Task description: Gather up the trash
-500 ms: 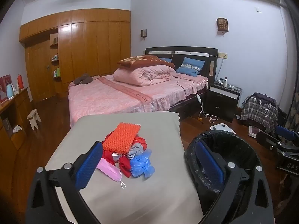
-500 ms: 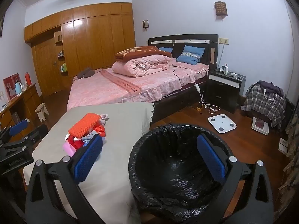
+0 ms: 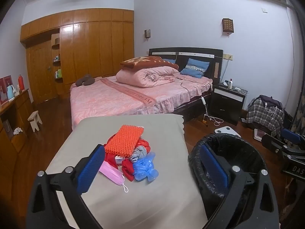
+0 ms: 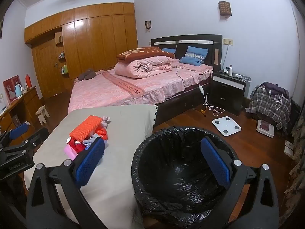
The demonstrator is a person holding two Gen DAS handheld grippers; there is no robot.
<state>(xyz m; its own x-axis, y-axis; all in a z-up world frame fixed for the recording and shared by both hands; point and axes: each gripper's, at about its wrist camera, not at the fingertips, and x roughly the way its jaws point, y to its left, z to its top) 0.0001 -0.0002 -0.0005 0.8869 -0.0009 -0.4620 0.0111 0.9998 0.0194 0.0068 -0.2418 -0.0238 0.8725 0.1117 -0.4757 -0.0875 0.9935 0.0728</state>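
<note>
Both grippers, left gripper (image 3: 152, 168) and right gripper (image 4: 152, 161), tip downward, fingers wide apart, holding nothing. Big grey table (image 3: 152, 200) has bare room near us. Bin (image 4: 183, 173) stands right, beside its edge. Trash pile (image 3: 131, 152) sits mid-table.

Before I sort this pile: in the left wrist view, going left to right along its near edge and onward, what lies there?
pink face mask → blue plastic bag → black-lined trash bin
</note>
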